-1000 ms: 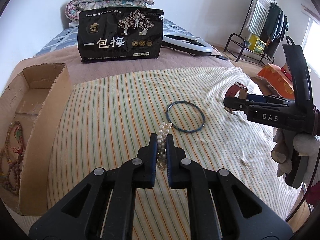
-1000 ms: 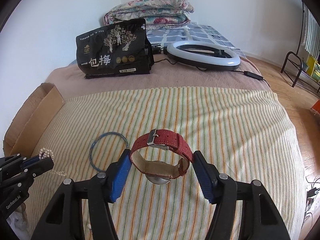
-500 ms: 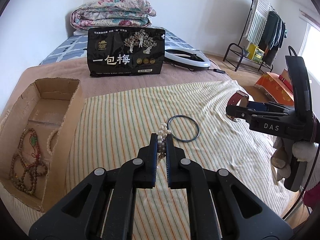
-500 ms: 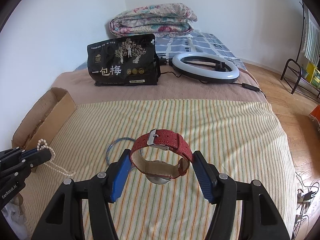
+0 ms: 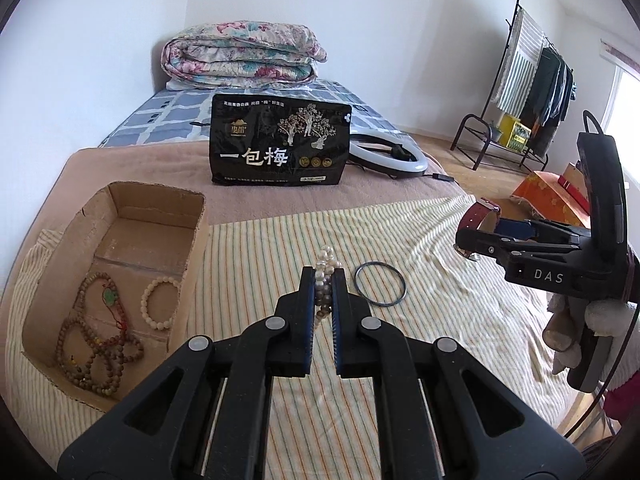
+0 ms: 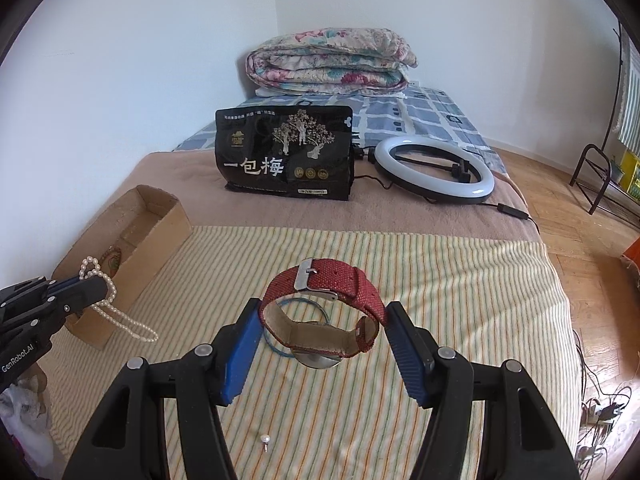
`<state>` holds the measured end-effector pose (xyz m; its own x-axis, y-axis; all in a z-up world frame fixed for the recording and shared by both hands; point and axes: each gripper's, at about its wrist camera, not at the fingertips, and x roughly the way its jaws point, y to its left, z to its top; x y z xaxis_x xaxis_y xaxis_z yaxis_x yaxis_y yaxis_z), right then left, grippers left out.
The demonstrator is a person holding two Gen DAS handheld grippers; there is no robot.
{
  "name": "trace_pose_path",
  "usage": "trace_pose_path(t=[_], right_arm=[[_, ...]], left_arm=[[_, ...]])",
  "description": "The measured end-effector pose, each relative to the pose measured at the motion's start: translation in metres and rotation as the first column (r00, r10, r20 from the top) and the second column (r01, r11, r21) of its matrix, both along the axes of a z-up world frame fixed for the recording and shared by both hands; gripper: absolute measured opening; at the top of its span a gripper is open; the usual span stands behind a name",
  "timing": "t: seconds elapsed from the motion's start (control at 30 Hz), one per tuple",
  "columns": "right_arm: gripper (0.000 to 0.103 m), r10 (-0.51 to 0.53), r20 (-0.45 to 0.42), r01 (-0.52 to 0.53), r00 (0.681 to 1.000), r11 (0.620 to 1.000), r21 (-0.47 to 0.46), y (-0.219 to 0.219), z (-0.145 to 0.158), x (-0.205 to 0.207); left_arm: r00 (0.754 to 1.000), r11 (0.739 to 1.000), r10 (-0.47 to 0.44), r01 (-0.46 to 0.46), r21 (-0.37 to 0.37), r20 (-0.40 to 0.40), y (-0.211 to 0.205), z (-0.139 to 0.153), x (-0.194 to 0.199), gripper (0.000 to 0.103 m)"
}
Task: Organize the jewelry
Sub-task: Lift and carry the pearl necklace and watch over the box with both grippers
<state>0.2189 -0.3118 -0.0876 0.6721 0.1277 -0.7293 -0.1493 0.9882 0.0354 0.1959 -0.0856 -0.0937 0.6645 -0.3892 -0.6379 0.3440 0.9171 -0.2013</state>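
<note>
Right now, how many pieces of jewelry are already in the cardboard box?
2, maybe more: a long brown bead strand looped along the near end and a pale bead bracelet beside it. The cardboard box wall may hide others.

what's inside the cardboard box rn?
In the cardboard box: a long brown bead string with a green pendant, and a pale bead bracelet, both at the near end. The far end looks bare. The near wall hides the floor just behind it.
</note>
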Motion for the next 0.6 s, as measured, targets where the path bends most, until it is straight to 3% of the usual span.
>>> trace_pose_path(t=[0.6], right_arm=[[0.064, 0.112, 0.024, -0.112, 0.993, 0.994, 0.010, 0.082, 0.029, 0.016]], left_arm=[[0.991, 0.992, 0.120, -0.118, -0.033, 0.062, 0.090, 0.035, 0.011, 0.005]])
